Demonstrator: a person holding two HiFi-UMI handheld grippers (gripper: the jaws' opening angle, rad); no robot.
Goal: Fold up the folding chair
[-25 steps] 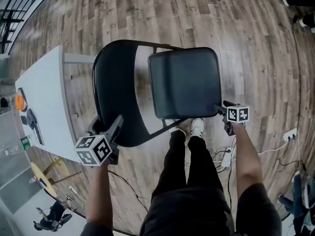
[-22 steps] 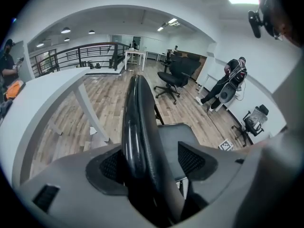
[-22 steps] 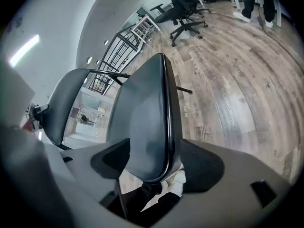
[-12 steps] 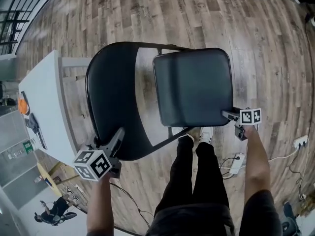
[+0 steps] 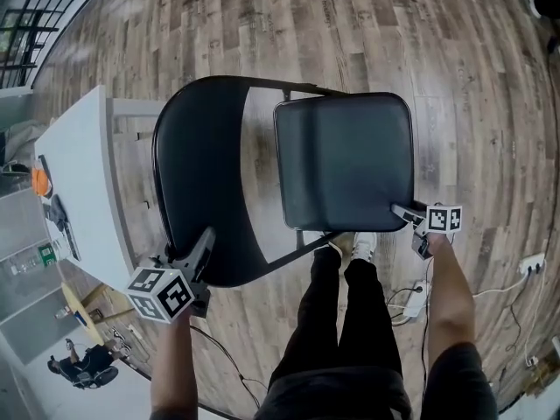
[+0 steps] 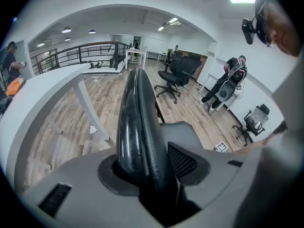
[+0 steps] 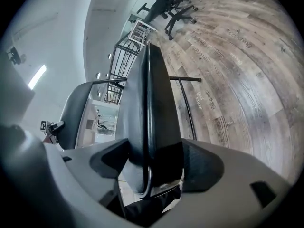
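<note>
The black folding chair stands unfolded on the wood floor, its backrest to the left and its padded seat to the right. My left gripper is on the backrest's near edge. In the left gripper view the backrest rim runs up between the closing jaws of that gripper, and both pads touch it. My right gripper sits at the seat's near right corner. The seat edge stands between the wide jaws of the right gripper, nearly filling the gap.
A white table stands close to the left of the chair, with an orange object on it. My legs and shoes are just below the seat. A power strip and cables lie on the floor at lower right.
Both grippers have come down a little onto the chair's edges. The chair has stayed unfolded where it was.
</note>
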